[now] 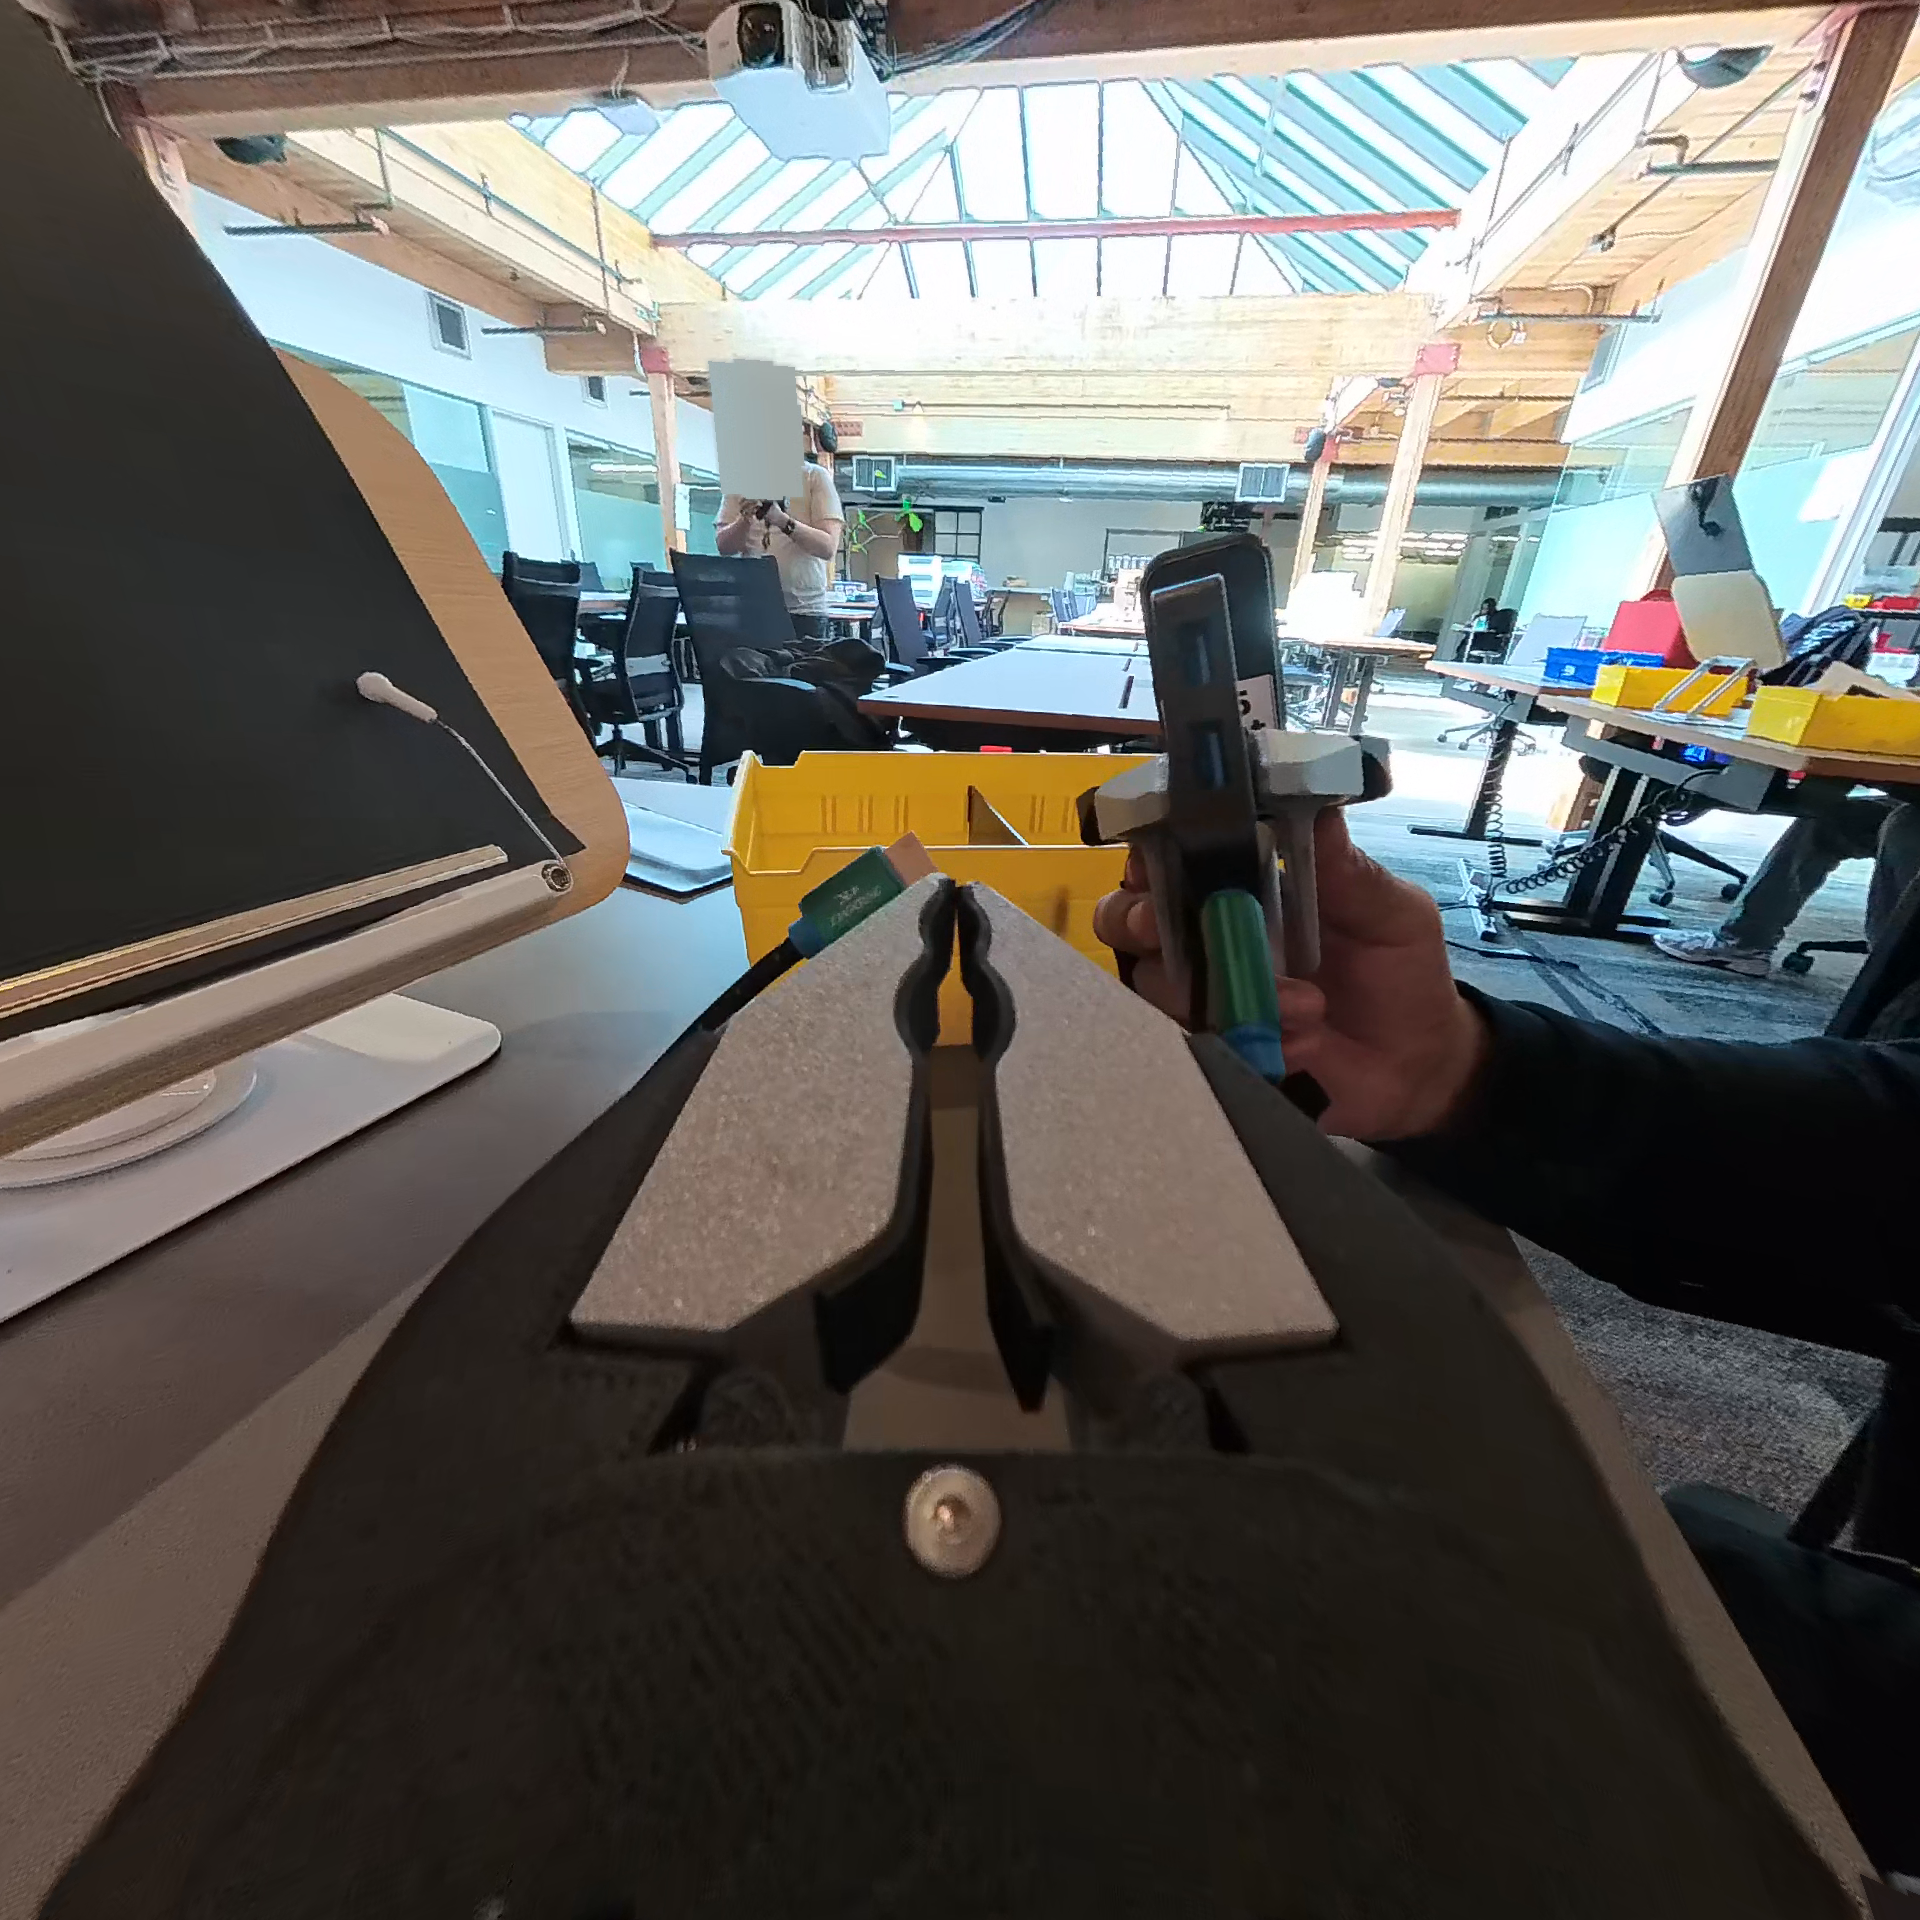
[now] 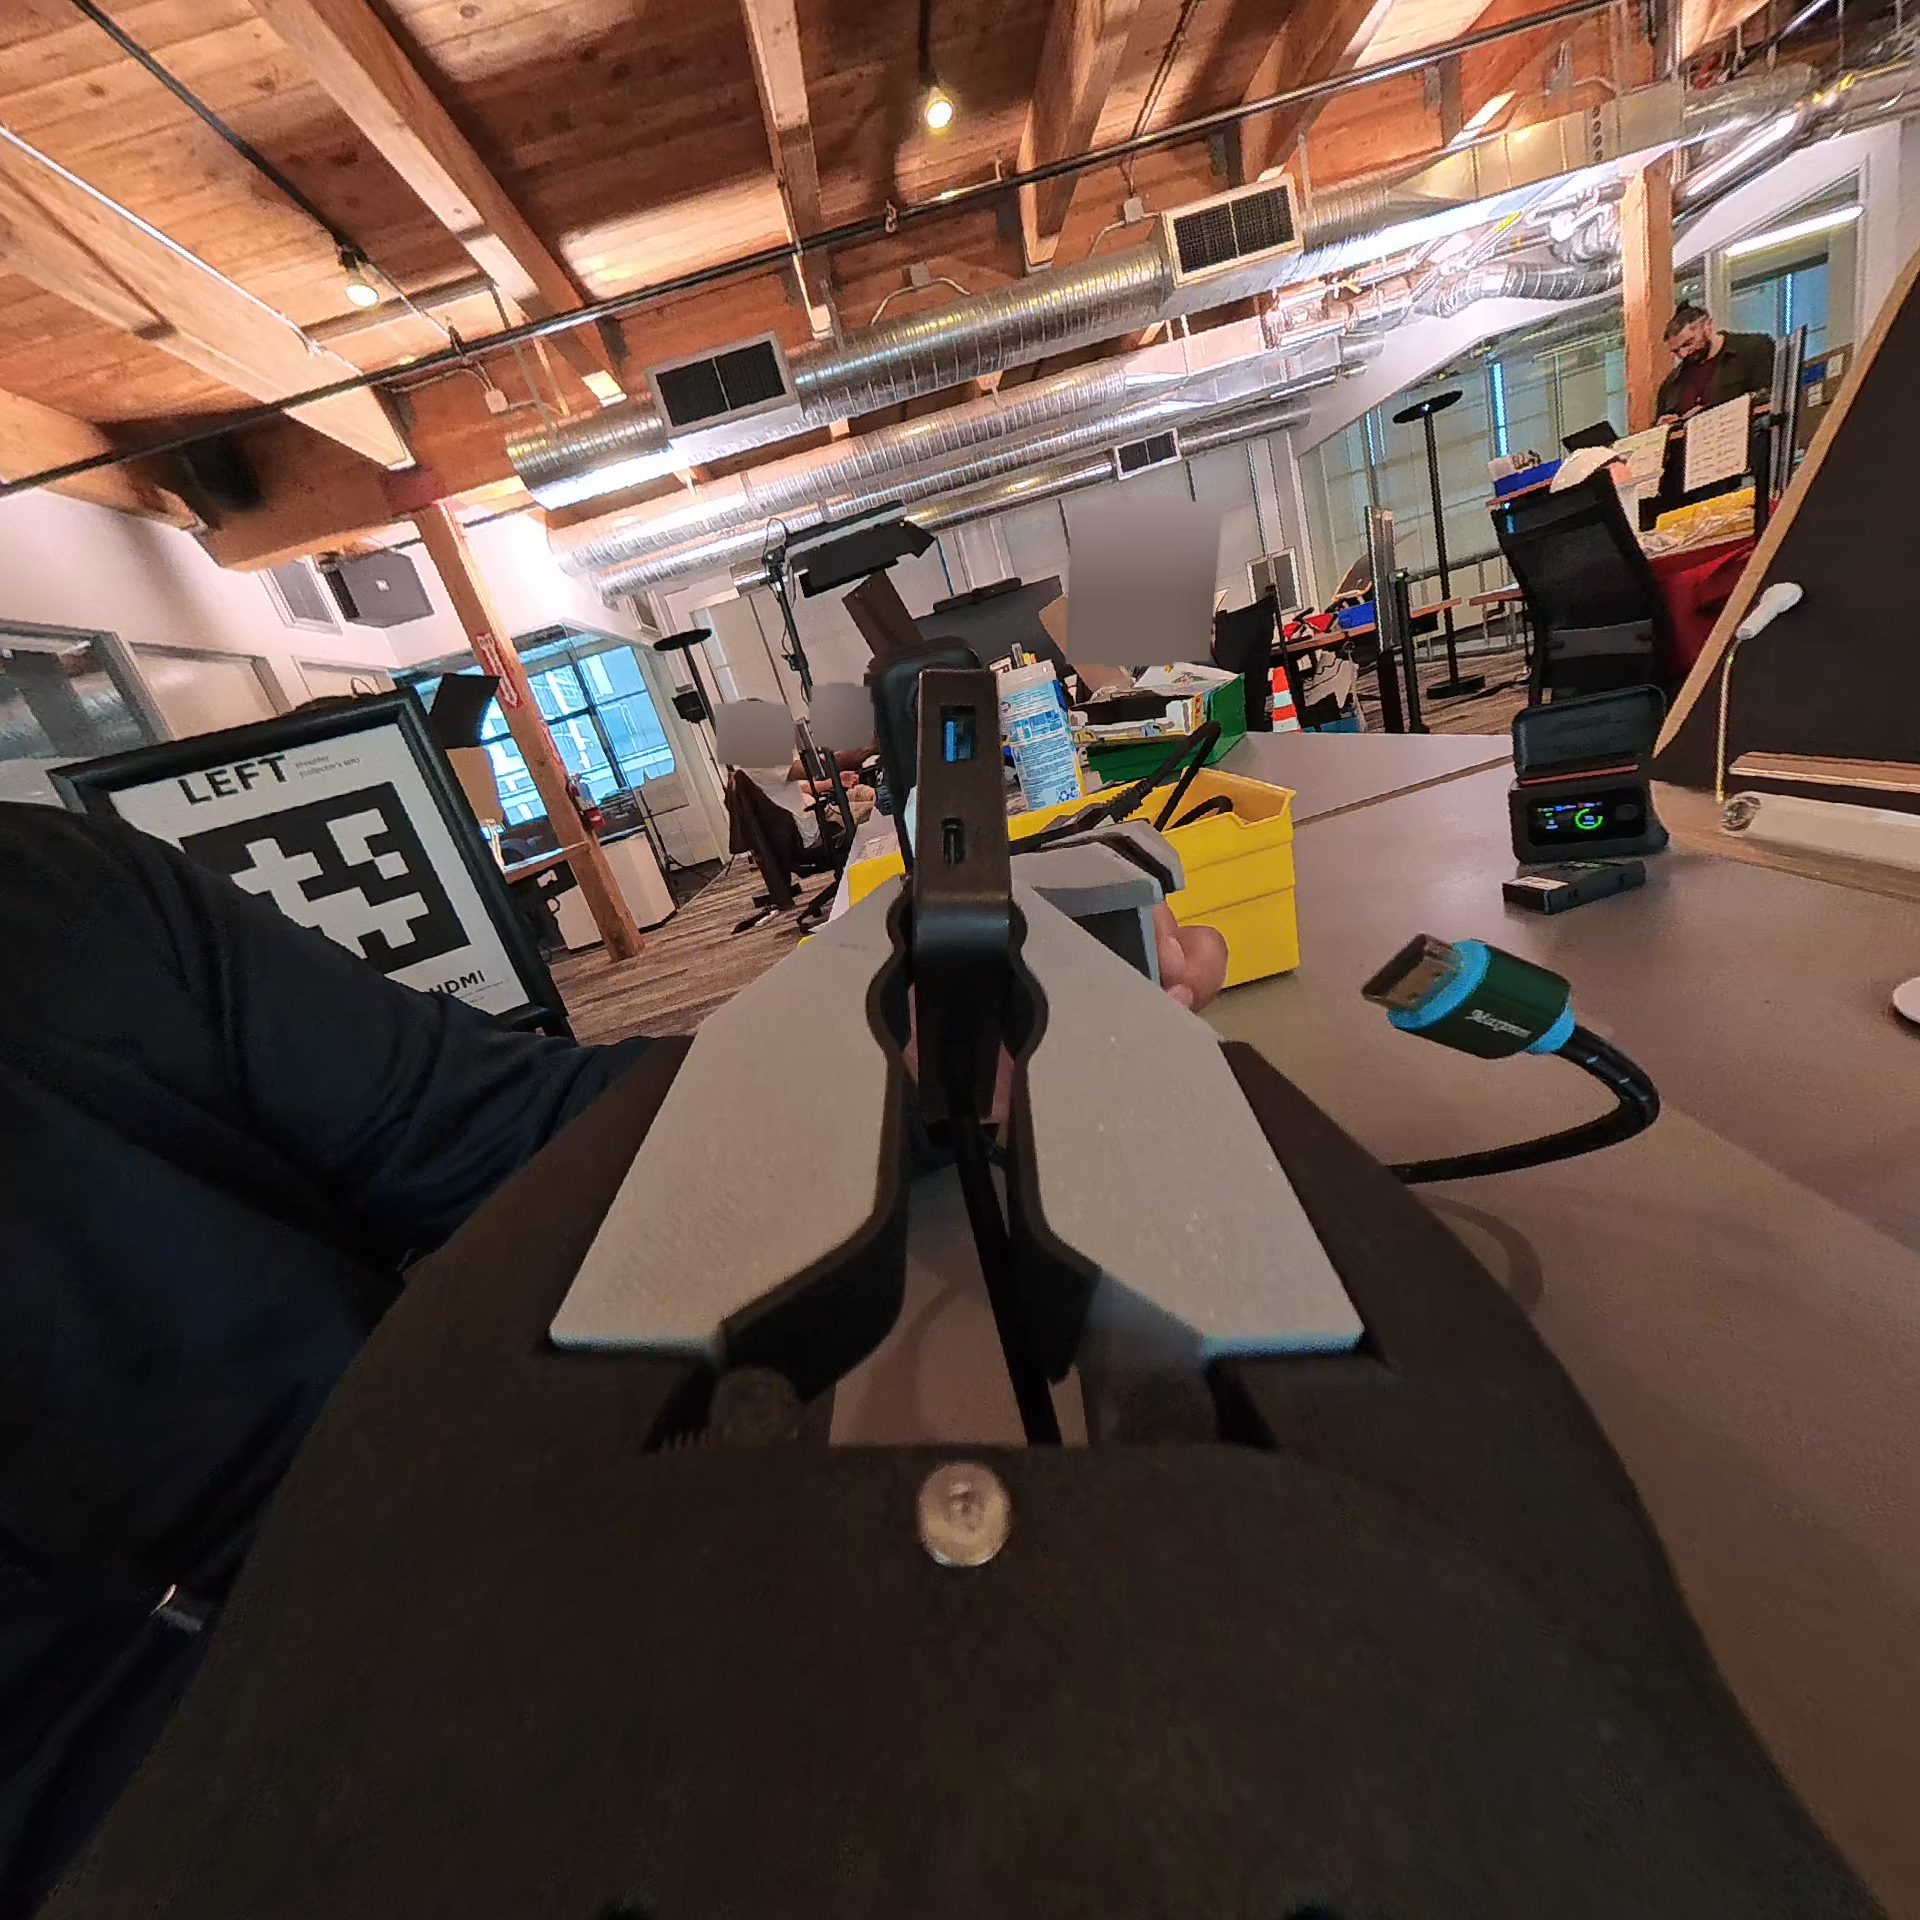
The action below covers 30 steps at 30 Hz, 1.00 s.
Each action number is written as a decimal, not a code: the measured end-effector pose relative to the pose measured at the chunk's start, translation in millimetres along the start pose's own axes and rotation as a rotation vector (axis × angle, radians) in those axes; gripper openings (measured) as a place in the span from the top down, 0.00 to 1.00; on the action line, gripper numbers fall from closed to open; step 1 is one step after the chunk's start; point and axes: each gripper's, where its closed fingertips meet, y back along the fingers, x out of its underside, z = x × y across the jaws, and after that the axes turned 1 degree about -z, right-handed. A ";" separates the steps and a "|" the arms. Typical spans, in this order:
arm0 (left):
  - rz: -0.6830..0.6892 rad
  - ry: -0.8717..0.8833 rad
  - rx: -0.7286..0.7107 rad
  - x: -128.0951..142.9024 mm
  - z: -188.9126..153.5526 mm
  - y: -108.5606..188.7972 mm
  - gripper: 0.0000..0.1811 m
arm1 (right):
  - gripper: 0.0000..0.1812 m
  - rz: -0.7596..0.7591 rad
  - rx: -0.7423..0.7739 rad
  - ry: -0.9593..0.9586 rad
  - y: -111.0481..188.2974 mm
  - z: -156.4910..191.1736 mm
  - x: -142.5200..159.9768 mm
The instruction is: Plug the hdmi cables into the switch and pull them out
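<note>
Grey fingers of the left gripper (image 1: 956, 894) are pressed together at the tips with nothing between them; a green plug (image 1: 854, 902) sticks up just left of them, in front of a yellow bin (image 1: 883, 821). Farther right, a hand (image 1: 1351, 987) holds the right gripper upright, clamped on the dark switch (image 1: 1216, 665). From the right wrist view, the right gripper (image 2: 958, 935) squeezes the switch (image 2: 958, 800) upright, its black cord running back between the fingers. A green plug (image 2: 1481, 1003) hovers over the desk (image 2: 1714, 1018) to the right.
</note>
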 end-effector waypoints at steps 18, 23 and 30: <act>0.052 -0.238 -0.048 -8.0 -6.8 10.2 0.89 | 0.94 0.028 -0.006 -0.020 -3.1 -0.9 4.5; 0.168 -0.468 -0.188 -3.2 -16.6 17.7 0.83 | 0.94 0.095 0.084 -0.158 0.9 -16.3 9.3; 0.420 -0.833 -0.208 1.6 -45.8 26.6 0.72 | 0.94 0.166 -0.065 -0.328 3.3 28.9 -15.1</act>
